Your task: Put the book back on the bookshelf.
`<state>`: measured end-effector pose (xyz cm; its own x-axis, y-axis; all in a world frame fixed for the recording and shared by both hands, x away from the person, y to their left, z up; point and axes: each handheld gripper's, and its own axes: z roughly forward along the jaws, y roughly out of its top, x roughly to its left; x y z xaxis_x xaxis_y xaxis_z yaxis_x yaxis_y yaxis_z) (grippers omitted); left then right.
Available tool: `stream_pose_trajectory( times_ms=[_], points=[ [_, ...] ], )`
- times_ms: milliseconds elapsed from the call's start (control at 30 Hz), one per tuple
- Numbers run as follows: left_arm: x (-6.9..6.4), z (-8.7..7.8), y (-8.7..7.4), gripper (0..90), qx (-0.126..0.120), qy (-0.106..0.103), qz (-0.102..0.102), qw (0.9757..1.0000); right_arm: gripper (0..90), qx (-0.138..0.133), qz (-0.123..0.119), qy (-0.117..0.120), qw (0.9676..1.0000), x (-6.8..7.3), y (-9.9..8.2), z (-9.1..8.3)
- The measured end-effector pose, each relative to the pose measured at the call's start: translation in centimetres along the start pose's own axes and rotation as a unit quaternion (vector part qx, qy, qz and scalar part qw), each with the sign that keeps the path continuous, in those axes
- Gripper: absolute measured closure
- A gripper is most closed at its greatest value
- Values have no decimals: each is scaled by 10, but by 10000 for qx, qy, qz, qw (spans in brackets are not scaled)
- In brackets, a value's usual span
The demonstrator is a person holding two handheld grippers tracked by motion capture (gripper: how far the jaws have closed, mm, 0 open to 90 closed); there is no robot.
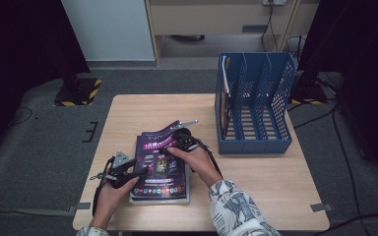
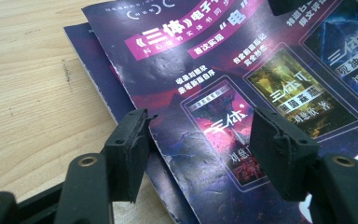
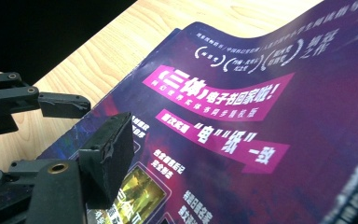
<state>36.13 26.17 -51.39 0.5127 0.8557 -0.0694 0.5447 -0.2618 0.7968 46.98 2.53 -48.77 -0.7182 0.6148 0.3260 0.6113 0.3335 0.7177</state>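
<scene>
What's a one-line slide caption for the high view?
Two hand-held grippers, left gripper and right gripper, work the glossy purple magazine atop a stack on the light wooden table, beside a blue plastic file rack.

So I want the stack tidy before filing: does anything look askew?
Yes. The top magazine sits skewed on the one beneath, whose edge sticks out on one side, and its far end curls up off the pile near the right gripper.
</scene>
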Motion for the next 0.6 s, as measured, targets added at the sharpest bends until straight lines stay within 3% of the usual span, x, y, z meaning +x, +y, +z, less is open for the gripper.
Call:
stream_pose_trajectory(
  times_ms=[300, 500, 533, 600],
  points=[
    [0, 0, 0, 373, 3, -1, 3, 10000, 298, 195, -87, -23, 9998, 1, -1, 4],
    [0, 0, 0, 372, 19, -6, 19, 10000, 431, 206, -102, -246, 9994, 2, -4, 8],
    [0, 0, 0, 372, 20, -7, 23, 10000, 500, 174, -80, -325, 9993, 2, -5, 7],
    [0, 0, 0, 373, 23, -9, 26, 10000, 553, 161, -40, -381, 9991, 1, -5, 7]
  ],
)
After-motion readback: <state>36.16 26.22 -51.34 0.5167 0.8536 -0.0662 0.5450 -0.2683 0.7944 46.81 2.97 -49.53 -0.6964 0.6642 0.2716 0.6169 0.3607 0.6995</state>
